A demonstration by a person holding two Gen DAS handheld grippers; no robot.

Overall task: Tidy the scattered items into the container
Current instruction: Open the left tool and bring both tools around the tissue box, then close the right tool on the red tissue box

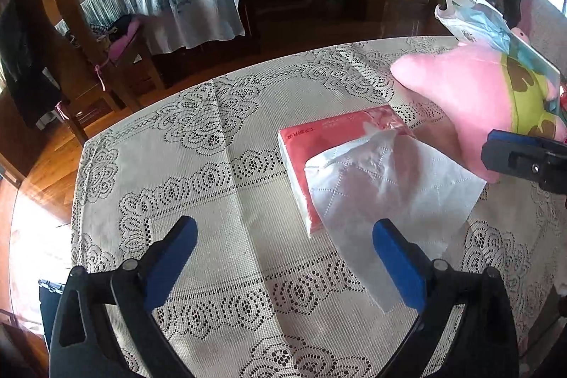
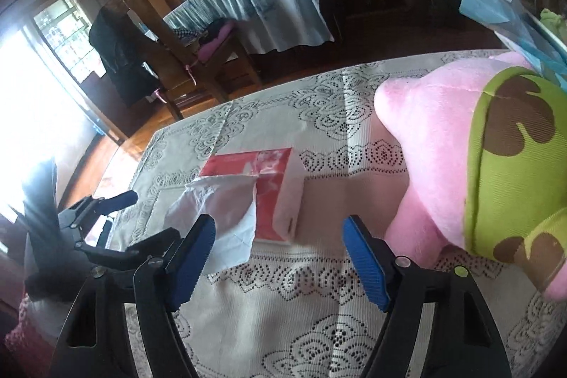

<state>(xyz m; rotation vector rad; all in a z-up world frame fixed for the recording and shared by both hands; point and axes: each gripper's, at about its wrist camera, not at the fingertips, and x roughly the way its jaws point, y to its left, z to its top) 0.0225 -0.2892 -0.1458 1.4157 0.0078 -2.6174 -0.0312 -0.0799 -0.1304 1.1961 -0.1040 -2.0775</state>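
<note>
Both wrist views show a worktop (image 1: pixel 198 186) under a lace cloth, with the scattered items not yet put away. A red tissue pack (image 1: pixel 320 144) lies flat near its middle, one white tissue (image 1: pixel 386 197) pulled out and draped over its near end. A pink plush toy (image 1: pixel 471 94) in green shorts lies just beside the pack, at the right edge. No container can be made out with certainty in either view; a clear bag (image 1: pixel 492 23) with a white card stands behind the toy, its contents unclear. The task therefore appears to be at an early stage. The left tongs (image 1: pixel 283 266) are spread, empty, above the tissue's near corner. The right tongs (image 2: pixel 280 266) are likewise spread and hold nothing, between pack and toy.
</note>
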